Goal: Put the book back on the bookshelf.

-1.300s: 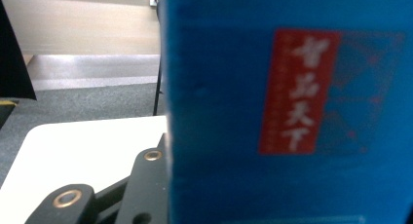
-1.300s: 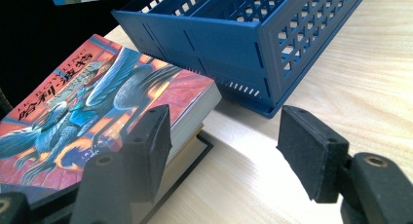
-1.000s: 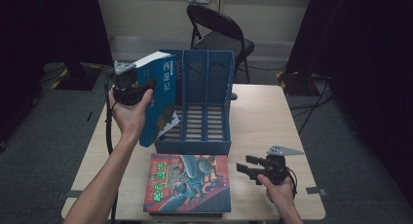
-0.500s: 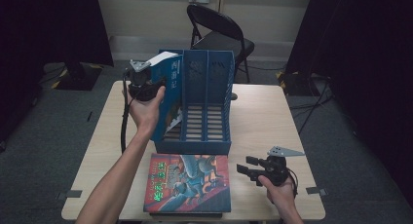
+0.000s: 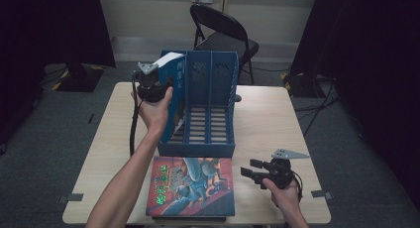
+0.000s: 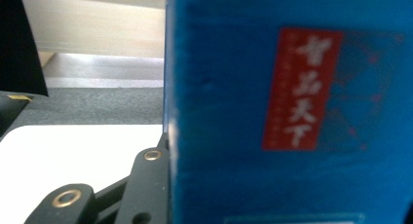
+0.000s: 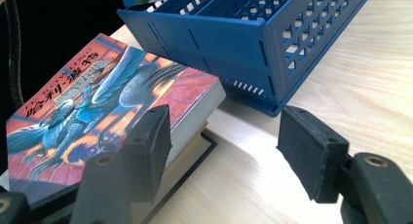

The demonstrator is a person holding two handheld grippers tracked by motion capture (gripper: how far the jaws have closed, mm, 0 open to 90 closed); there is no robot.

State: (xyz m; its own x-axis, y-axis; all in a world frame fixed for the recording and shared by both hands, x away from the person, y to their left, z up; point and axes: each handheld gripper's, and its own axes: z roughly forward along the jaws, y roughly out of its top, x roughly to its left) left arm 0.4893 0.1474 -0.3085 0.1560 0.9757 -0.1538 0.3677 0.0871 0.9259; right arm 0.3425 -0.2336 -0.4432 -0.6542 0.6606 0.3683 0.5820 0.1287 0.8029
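Left gripper [image 5: 157, 85]: jaws clamped on the blue softcover book [image 5: 173, 96] with a white page edge and a red label bearing white characters [image 6: 301, 87]; the cover lies flat against the visible black jaw in the left gripper view. The book stands tilted in the leftmost compartment of the blue plastic three-slot file rack [image 5: 210, 106], its top corner above the rack's rim. The left hand [image 5: 156, 111] grips the tool from the rack's left side.

Right gripper [image 7: 224, 153]: jaws parted, nothing between the foam pads, which hover low over the pale wooden table [image 5: 267, 119]. Just beside the left pad lies the red illustrated book [image 7: 97, 104] showing a winged creature, flat on a darker book [image 7: 192, 153] beneath it, both in front of the rack. The right hand [image 5: 282, 191] rests near the table's front right corner.

Behind the table stands a black folding chair [image 5: 223, 32].
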